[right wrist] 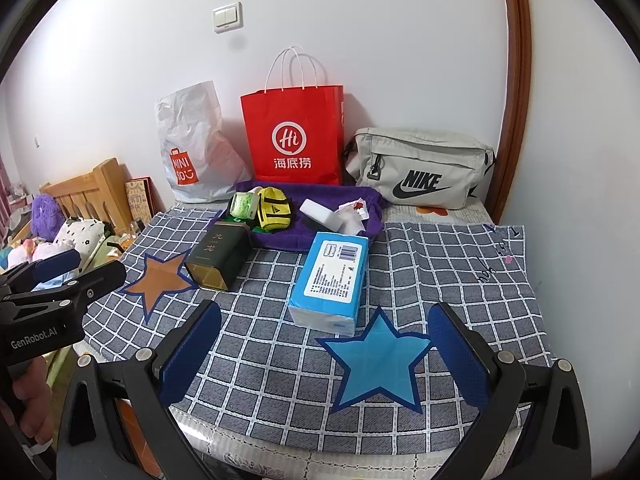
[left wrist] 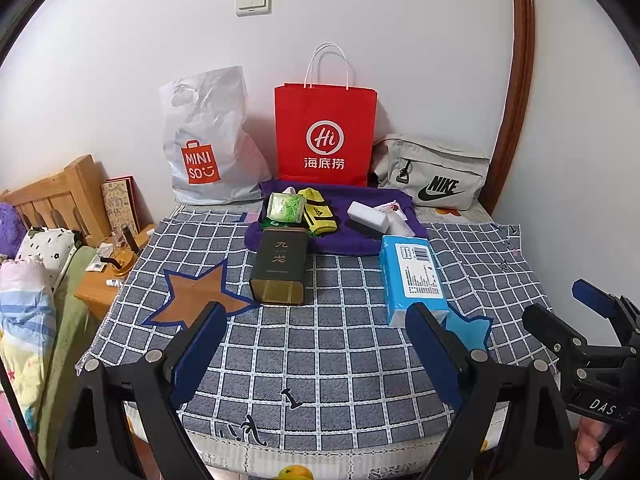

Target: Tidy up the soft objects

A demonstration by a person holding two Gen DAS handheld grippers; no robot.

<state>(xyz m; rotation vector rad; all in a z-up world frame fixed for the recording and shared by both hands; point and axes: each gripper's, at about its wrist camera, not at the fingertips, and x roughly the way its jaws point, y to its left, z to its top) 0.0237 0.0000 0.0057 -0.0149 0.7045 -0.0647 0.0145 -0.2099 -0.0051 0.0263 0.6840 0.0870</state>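
A blue tissue pack (left wrist: pixel 414 278) (right wrist: pixel 330 280) lies on the checked cloth, next to a dark tea tin (left wrist: pixel 280 266) (right wrist: pixel 218 258) lying on its side. Behind them a purple towel (left wrist: pixel 352 240) (right wrist: pixel 280 240) carries a green tissue packet (left wrist: pixel 285 208) (right wrist: pixel 243 205), a yellow Adidas sock (left wrist: pixel 318 212) (right wrist: pixel 274 210) and a white sponge block (left wrist: pixel 367 216) (right wrist: pixel 318 210). My left gripper (left wrist: pixel 316 320) is open and empty above the cloth's front. My right gripper (right wrist: pixel 326 320) is open and empty, over a blue star patch (right wrist: pixel 376 360).
A white Miniso bag (left wrist: pixel 208 140), a red paper bag (left wrist: pixel 324 132) and a grey Nike pouch (left wrist: pixel 434 172) stand against the wall. A brown star patch (left wrist: pixel 196 296) is at the left. A wooden bedside stand (left wrist: pixel 100 276) and bedding lie beyond the left edge.
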